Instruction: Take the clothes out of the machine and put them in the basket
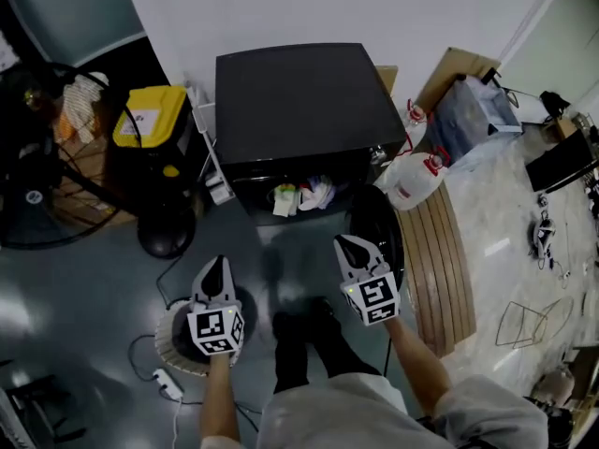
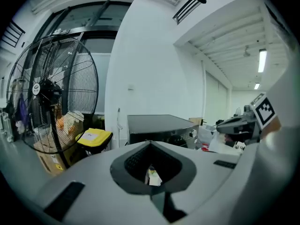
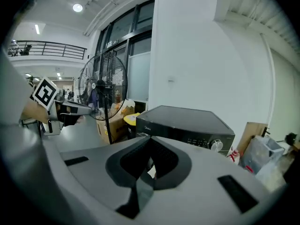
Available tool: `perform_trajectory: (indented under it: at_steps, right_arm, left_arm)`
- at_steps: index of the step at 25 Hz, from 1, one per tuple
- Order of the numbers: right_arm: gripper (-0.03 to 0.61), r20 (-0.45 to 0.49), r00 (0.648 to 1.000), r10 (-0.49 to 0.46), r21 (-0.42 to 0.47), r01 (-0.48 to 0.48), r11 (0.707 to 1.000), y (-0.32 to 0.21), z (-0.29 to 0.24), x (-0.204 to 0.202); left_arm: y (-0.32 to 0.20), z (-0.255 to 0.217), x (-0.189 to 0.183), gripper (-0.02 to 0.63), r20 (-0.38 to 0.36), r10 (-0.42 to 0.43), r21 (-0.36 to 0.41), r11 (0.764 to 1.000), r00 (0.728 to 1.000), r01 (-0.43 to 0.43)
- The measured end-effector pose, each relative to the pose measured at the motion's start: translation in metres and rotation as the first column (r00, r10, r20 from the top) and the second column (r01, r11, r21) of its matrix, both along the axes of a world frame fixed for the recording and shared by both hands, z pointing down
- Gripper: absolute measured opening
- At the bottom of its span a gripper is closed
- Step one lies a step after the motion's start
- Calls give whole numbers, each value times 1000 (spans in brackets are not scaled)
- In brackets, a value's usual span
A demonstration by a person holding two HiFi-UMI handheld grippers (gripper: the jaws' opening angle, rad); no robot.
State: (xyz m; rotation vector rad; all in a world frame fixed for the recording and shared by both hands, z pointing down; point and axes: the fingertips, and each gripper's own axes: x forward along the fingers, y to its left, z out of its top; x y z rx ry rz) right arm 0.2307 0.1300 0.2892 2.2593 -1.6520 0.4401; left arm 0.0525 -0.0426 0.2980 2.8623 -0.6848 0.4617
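Machine [image 1: 309, 101]: one is seen.
Basket [image 1: 168, 342]: one is seen.
Grippers [image 1: 217, 264] [image 1: 349, 243]: two are held.
Fan [image 2: 41, 88]: one is seen.
Yellow-lidded bin [image 1: 150, 115]: one is seen.

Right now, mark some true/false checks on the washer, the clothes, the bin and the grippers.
1. The washer has its door open. True.
2. Clothes lie in the washer's opening. True.
3. The right gripper holds a garment. False: its jaws are together with nothing between them.
4. In the head view the yellow bin stands right of the washer. False: it stands left of it, near the fan.
5. In the head view the left gripper overlaps the basket. True.
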Motion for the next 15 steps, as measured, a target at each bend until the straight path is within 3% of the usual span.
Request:
perform_trajectory:
  at_steps: [7, 15]
  right_arm:
    - [21, 11, 999, -54, -14, 54, 998, -26, 48, 38]
    - [21, 48, 996, -74, -67, 77, 995, -28, 114, 44]
  left_arm:
    - [-4, 44, 32, 18, 39, -35, -16, 999, 999, 35]
    - [12, 121, 41, 18, 77, -33, -91, 995, 997, 40]
